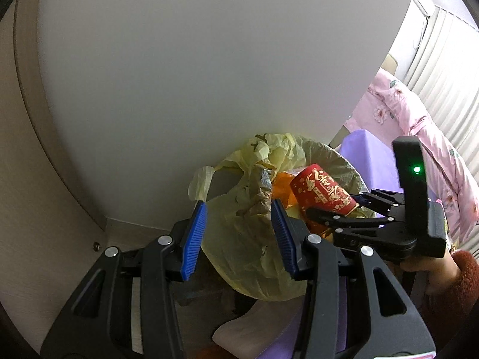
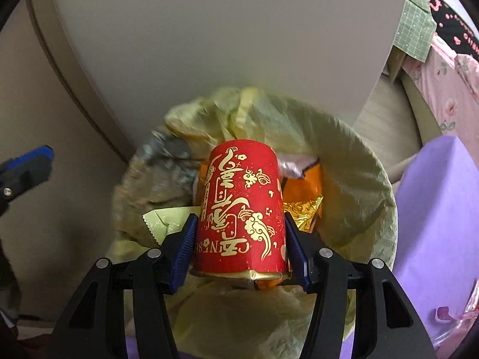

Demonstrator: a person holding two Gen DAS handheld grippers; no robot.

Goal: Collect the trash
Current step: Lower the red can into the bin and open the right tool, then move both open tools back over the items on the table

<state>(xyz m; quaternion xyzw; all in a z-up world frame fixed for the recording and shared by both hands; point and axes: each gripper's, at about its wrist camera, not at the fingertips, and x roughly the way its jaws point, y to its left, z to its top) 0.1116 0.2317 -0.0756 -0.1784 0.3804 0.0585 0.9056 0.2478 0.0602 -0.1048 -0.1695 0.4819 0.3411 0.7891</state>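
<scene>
Right tool (image 2: 239, 251) pinching a red paper cup (image 2: 239, 209) low on its wall, between blue ribbed pads, over the yellow bag-lined bin (image 2: 359, 197) directly ahead. The cup is light and thin-walled and would probably crush under pressure; hold near the stiffer gold rim. Left tool (image 1: 239, 239) spread, apparently empty, before the crinkled, soft film bag.

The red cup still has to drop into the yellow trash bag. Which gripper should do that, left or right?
Right. The right gripper already has the red cup between its pads, directly over the yellow trash bag. The left gripper is empty, beside the bag.
</scene>
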